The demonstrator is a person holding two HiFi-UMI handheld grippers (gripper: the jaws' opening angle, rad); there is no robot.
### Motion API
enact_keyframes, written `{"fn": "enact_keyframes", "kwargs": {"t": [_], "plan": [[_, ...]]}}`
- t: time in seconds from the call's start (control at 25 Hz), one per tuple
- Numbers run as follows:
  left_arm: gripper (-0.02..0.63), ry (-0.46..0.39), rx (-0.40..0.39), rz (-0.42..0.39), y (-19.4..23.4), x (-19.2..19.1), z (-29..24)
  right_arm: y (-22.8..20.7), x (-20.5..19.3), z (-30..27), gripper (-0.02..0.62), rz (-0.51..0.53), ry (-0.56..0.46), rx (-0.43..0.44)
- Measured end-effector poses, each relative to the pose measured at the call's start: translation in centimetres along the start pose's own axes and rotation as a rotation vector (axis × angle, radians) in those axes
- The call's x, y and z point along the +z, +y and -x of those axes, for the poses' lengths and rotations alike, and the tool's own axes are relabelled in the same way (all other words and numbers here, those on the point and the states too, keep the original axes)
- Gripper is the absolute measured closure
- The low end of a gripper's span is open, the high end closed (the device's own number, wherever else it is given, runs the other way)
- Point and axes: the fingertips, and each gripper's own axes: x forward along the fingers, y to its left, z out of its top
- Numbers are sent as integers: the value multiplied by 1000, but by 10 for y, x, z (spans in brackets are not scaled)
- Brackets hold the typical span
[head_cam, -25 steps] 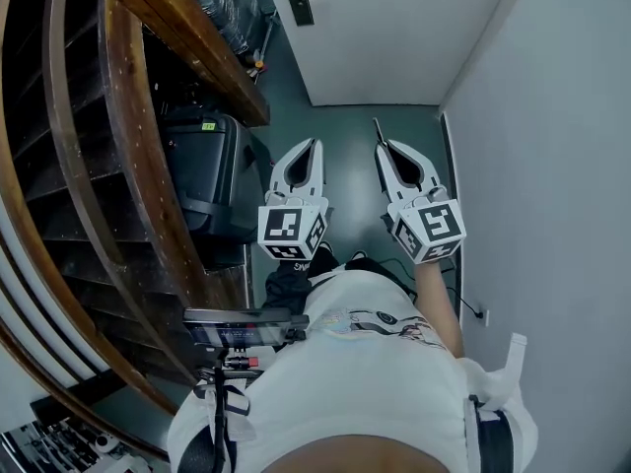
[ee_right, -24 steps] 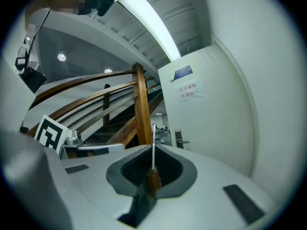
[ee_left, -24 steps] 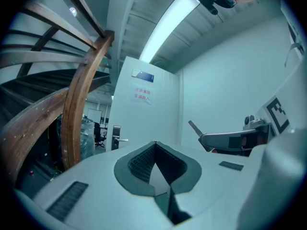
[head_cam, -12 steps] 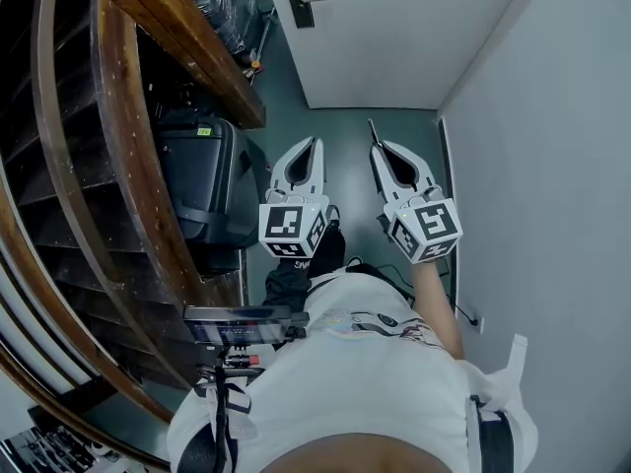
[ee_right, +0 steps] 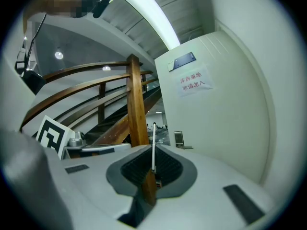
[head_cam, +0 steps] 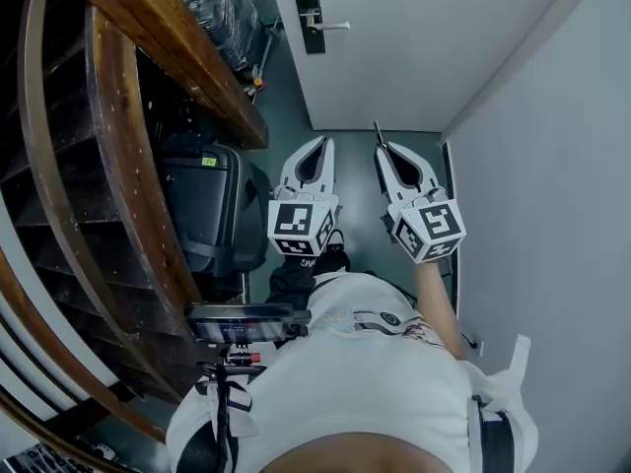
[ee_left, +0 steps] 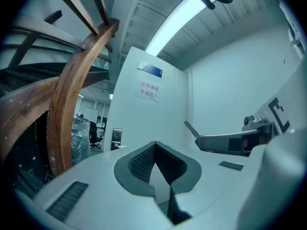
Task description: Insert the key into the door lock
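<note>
A white door (head_cam: 424, 37) stands ahead, with a dark lock plate (head_cam: 312, 20) and a silver lever handle (head_cam: 335, 27) at its left edge. My right gripper (head_cam: 380, 146) is shut on a thin metal key (head_cam: 376, 129) that sticks out past its tips toward the door, well short of it. In the right gripper view the key (ee_right: 153, 147) points up between the pads, left of the lock plate (ee_right: 179, 139). My left gripper (head_cam: 320, 144) is beside it, shut with nothing in it; in the left gripper view its tips (ee_left: 154, 143) meet.
A curved wooden stair rail (head_cam: 118, 136) and steps fill the left side. A black suitcase (head_cam: 207, 200) stands on the floor beside the left gripper. A plain wall (head_cam: 552, 195) runs along the right. A red-lettered paper sign (ee_right: 193, 82) hangs on the door.
Both grippers have edged toward the door. The head view has tipped up, so the lock plate and handle now show fully.
</note>
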Motion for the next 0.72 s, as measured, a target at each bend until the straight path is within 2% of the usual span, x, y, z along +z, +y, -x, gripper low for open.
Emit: {"fn": "enact_keyframes", "kwargs": {"t": [0.36,0.72], "plan": [[604,7,-28,7,49,10,-54,-17,10,-72,569,-13,1,-14],[604,48,-45,32,69,-2,-77,-29,-4,-100,569,-50,38,-29]]}}
